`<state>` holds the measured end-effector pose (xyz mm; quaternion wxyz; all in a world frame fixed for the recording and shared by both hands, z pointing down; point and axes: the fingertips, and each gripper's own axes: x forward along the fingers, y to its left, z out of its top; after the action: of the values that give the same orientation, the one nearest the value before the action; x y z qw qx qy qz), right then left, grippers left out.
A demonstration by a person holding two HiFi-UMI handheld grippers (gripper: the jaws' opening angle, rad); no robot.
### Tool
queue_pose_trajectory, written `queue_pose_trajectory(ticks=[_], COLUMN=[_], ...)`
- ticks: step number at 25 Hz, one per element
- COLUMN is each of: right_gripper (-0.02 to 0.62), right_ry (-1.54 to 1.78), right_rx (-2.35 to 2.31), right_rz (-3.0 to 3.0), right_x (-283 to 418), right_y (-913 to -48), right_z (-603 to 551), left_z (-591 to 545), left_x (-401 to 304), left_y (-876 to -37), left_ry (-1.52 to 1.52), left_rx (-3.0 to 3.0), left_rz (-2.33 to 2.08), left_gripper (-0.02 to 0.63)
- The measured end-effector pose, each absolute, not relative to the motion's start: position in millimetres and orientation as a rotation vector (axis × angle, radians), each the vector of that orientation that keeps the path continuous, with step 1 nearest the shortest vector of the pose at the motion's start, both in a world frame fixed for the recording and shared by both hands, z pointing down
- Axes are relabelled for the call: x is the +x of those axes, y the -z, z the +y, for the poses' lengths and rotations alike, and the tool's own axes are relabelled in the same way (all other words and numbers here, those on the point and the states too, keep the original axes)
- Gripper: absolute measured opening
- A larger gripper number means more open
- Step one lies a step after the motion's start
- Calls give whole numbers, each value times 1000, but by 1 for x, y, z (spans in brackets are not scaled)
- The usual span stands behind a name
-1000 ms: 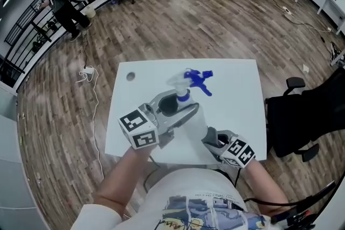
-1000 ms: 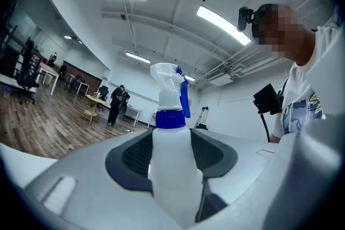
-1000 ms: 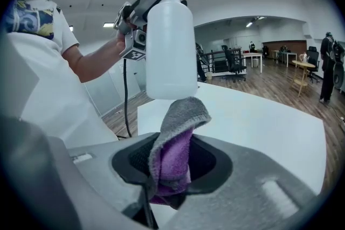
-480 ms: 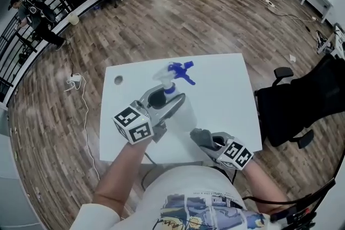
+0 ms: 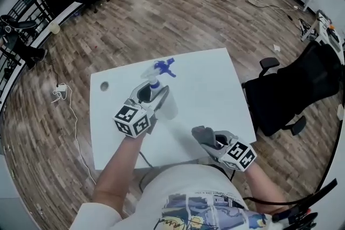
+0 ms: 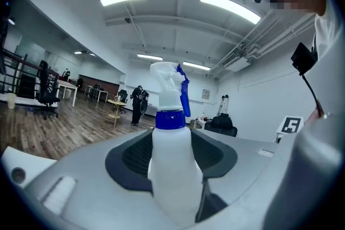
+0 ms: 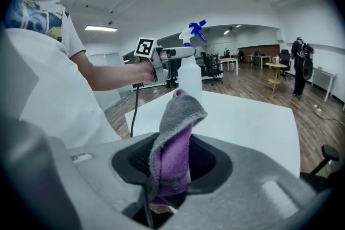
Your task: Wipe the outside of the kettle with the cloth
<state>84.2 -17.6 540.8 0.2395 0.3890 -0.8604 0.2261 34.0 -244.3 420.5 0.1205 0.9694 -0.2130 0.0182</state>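
Cloth (image 7: 179,116): grey terry outside, purple on the inner face. Folded lengthwise into a thick wad. It stands up out of the right gripper (image 7: 172,167), with the grey tip curling over to the right. Lower end is tucked down between the dark pads; a pale scrap shows at the very bottom.

Right claw is clamped on the cloth, pads pressing both sides. In the head view the cloth (image 5: 202,135) pokes out ahead of the right gripper (image 5: 209,140) as a small grey lump. It sits above the near part of the white table (image 5: 215,83), close to the person's torso.

Left gripper (image 6: 175,156) is closed around a spray bottle (image 6: 171,180): white translucent body, blue collar, white head, blue trigger. The bottle is upright, its body filling the gap between the pads. Head view puts the bottle (image 5: 168,109) over the middle of the table, left of the cloth and apart from it. Cannot tell whether its base touches the tabletop.

Marker cubes (image 5: 132,120) on both grippers face up. Black chair (image 5: 285,94) to the right of the table, wood floor all round.
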Motion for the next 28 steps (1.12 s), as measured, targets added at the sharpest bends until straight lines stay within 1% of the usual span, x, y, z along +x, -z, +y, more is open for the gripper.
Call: queue_pose_trajectory(ticks=[15, 20, 24, 28], right_gripper=[135, 135, 135, 135], right_ry=[-709, -710, -684, -654], right_rx=[1193, 1164, 1116, 1047], right_rz=[-2251, -2271, -2288, -2305], right_x=[118, 113, 109, 106], right_y=[-533, -523, -532, -534], right_z=[21, 14, 17, 9], left_z=[-267, -262, -244, -239], left_x=[43, 40, 45, 45], left_y=[-497, -506, -513, -519], left_ry=[-51, -29, -39, -99], left_rx=[2894, 2902, 2954, 2968], left_rz=[-879, -887, -846, -844], left_gripper=[218, 222, 223, 262])
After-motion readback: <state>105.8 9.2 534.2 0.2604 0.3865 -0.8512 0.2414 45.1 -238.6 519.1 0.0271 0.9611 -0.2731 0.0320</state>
